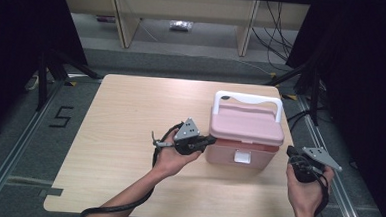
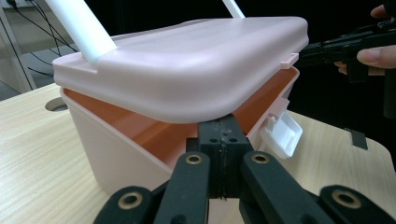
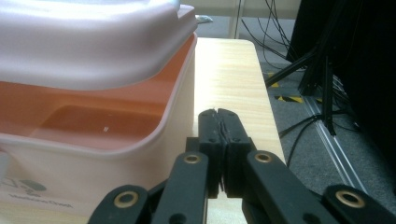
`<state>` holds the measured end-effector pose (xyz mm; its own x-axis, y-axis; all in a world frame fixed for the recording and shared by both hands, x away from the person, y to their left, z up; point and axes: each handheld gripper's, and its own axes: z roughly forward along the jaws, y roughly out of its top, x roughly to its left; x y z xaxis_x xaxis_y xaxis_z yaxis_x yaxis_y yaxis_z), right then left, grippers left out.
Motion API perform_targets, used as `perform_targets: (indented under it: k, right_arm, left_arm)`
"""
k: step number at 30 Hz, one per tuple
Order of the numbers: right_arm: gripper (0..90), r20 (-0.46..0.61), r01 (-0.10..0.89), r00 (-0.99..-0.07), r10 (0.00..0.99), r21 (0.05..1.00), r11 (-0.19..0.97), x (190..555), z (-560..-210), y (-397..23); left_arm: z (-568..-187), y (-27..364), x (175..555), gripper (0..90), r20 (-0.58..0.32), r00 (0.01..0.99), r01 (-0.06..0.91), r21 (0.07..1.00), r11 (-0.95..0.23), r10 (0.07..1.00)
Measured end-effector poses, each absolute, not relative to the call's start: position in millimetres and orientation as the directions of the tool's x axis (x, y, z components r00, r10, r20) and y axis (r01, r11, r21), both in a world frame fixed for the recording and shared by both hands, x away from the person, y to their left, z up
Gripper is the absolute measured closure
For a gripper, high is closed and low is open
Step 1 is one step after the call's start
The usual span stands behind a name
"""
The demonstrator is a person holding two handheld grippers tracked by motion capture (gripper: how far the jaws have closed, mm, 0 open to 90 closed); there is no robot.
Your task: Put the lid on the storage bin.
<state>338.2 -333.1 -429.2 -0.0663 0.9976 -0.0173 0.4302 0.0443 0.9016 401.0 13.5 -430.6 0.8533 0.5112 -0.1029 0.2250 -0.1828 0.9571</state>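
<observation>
A: Where is the box (image 1: 244, 136) placed?
B: On the table (image 1: 125, 115), right of centre, with its lid (image 2: 187, 70) raised off the rim and tilted.

A: How is the left gripper (image 2: 223, 128) seen?
B: Clenched with nothing between its jaws, tips pushed under the lid's edge.

A: And the right gripper (image 3: 219, 122)?
B: Clenched too, nothing grasped, held just beside the box's right wall.

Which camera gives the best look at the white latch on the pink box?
The left gripper view: the white latch hangs open, close up, below the raised lid. The high view shows it small on the front wall. The right gripper view has the lid and the inside.
</observation>
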Motion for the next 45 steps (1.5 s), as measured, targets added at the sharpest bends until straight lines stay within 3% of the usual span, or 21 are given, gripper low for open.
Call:
perform_targets:
  k: [7, 9, 10, 22, 28, 45]
  right_arm:
    - [89.3, 0.036, 0.442, -0.047, 0.998, 0.897, -0.012, 335, -430, -330]
    - [89.3, -0.010, 0.438, -0.066, 0.998, 0.898, 0.038, 335, -431, -334]
    - [89.4, 0.024, 0.443, -0.064, 0.998, 0.896, 0.007, 334, -432, -332]
    - [90.0, 0.007, 0.445, -0.068, 0.998, 0.895, 0.024, 332, -434, -333]
    - [89.9, 0.045, 0.446, -0.063, 0.997, 0.895, -0.012, 330, -439, -333]
    - [87.3, 0.005, 0.461, -0.077, 0.997, 0.887, 0.031, 323, -452, -336]
  left_arm:
    - [-432, 22, 396, 89.9, -0.098, 0.852, 0.231, 0.952, -0.202, 0.514]
    - [-433, 24, 394, 89.9, -0.095, 0.853, 0.232, 0.950, -0.210, 0.513]
    - [-434, 25, 394, 89.9, -0.096, 0.854, 0.231, 0.951, -0.207, 0.512]
    - [-435, 48, 384, 89.8, -0.084, 0.842, 0.223, 0.953, -0.203, 0.533]
    - [-435, 76, 381, 89.6, -0.056, 0.814, 0.203, 0.960, -0.192, 0.578]
    - [-450, 162, 369, 84.9, -0.052, 0.677, 0.215, 0.968, -0.130, 0.734]
